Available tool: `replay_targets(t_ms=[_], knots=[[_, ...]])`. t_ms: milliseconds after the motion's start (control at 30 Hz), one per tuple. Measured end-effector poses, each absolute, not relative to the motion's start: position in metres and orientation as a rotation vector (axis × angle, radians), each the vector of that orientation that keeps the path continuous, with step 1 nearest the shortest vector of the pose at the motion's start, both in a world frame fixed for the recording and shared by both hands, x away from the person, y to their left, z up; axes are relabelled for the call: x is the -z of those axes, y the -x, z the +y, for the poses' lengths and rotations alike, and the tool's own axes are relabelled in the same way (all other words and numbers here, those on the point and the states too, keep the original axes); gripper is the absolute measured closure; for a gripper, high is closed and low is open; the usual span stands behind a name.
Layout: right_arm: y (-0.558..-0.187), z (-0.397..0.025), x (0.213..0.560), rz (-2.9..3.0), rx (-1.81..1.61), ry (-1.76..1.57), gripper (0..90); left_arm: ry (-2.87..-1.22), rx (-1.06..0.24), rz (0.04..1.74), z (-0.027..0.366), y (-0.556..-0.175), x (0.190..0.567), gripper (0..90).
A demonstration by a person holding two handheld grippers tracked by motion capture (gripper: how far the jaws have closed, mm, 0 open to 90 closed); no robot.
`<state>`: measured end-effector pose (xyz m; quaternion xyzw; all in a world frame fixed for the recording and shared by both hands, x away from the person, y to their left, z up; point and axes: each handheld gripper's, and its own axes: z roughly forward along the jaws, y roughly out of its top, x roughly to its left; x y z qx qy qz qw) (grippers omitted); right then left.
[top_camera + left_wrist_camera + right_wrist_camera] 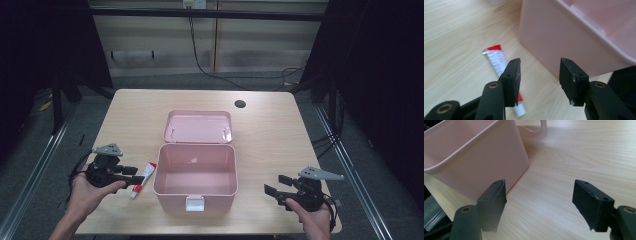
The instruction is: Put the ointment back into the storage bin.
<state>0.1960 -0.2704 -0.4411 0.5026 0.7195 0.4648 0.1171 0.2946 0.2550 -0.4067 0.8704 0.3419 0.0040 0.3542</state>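
Pink box (195, 172) blocks the centre; table (280, 135) flanks seem open.

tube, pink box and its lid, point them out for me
tube (495, 60), left gripper view, on its printed white body
pink box (195, 192), high view, on its front wall
lid (198, 127), high view, on its inner face, lying open behind the box

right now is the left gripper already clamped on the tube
No: in the left gripper view the left gripper has its jaws spread apart, and the tube lies flat on the table beside the pink box.
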Motion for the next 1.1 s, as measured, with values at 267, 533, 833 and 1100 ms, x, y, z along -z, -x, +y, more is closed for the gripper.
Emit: replay_targets(t_ms=[267, 533, 833, 1100], knots=[[-0.197, -0.269, 0.442, 2.130, -1.360, -1.468, 26.9, -2.359, 0.063, 0.930, 0.247, -0.314, 0.414, 53.0], [-0.197, -0.269, 0.442, 2.129, -1.365, -1.476, 26.2, -2.416, 0.116, 0.995, 0.241, -0.327, 0.422, 51.0], [-0.198, -0.268, 0.443, 2.138, -1.368, -1.475, 26.2, -2.520, 0.138, 1.041, 0.236, -0.338, 0.436, 54.8], [-0.198, -0.267, 0.443, 2.153, -1.358, -1.478, 26.2, -2.564, 0.169, 1.058, 0.233, -0.346, 0.448, 56.5]])
